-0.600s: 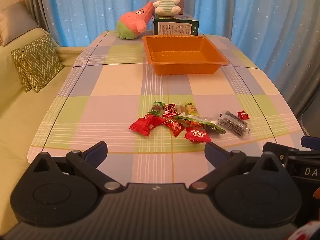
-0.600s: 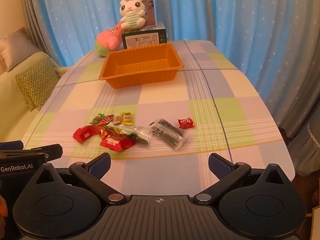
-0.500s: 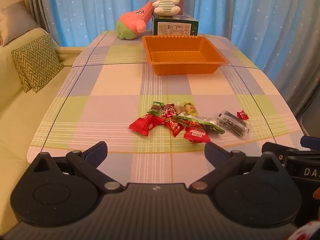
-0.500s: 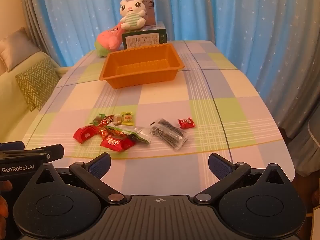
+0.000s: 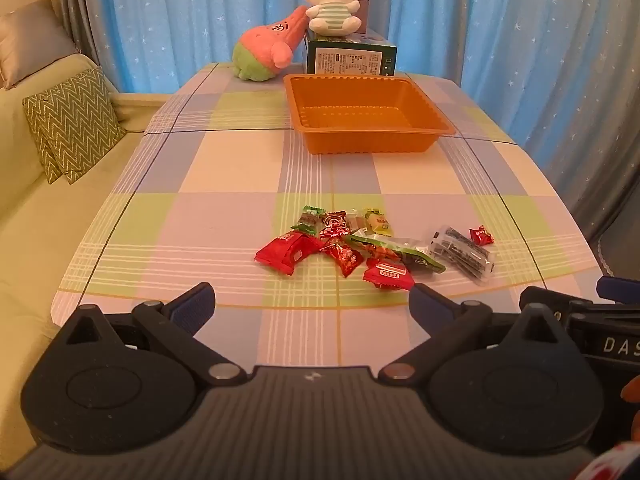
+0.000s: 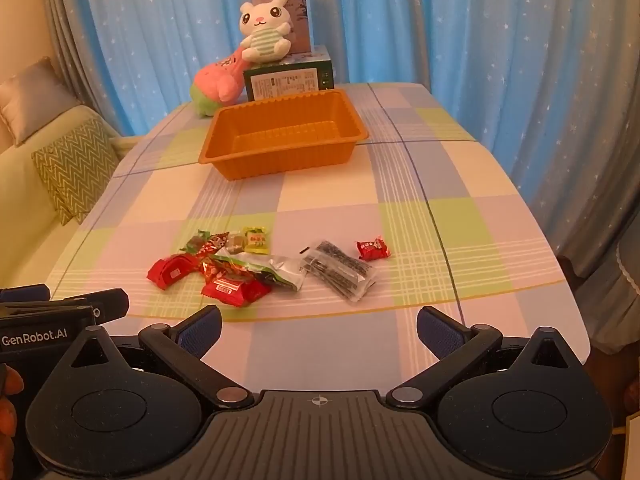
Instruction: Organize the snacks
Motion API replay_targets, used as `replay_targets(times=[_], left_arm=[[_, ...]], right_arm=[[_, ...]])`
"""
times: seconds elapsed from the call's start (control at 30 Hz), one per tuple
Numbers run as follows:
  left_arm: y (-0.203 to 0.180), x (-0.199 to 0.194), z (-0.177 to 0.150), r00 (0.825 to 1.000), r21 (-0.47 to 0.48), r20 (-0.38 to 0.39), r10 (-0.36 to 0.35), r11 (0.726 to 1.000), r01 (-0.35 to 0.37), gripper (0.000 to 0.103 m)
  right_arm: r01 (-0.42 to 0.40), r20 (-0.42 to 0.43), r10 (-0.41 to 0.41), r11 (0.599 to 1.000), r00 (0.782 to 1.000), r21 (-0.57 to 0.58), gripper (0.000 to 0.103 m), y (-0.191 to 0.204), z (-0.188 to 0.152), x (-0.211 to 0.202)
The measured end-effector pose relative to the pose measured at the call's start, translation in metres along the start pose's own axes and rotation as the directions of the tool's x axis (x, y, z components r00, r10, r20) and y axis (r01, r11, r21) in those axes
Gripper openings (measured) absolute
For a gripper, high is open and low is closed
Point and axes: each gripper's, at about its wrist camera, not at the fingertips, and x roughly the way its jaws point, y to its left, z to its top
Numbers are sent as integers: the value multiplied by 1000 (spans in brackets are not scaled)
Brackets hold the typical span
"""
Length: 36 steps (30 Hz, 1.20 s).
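Observation:
A pile of wrapped snacks [image 5: 348,244] lies on the checked tablecloth near the front edge; it also shows in the right wrist view [image 6: 240,268]. It holds red packets [image 5: 286,251], a green pouch [image 5: 400,250], a clear pack of dark sticks [image 6: 340,270] and a small red candy [image 6: 372,249] apart at the right. An empty orange tray [image 5: 368,136] stands further back, also in the right wrist view [image 6: 280,156]. My left gripper [image 5: 312,304] is open and empty, short of the pile. My right gripper [image 6: 318,326] is open and empty, short of the pile.
Two plush toys [image 5: 266,56] and a green box [image 5: 352,58] stand at the table's far end behind the tray. A sofa with a zigzag cushion [image 5: 72,124] runs along the left. Blue curtains hang behind and to the right. The table edge [image 6: 576,320] curves near the right.
Both views have shifted only very slightly; the snacks and the tray have not moved, and both grippers stay open.

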Motion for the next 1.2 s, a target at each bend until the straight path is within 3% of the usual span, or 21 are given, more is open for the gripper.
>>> replay_targets(times=[1.2], left_arm=[[-5,0,-1,1000,2,4,-7,1000,7,103]], right_arm=[[-3,1,3,1000,1000,7,103,0,-2,1]])
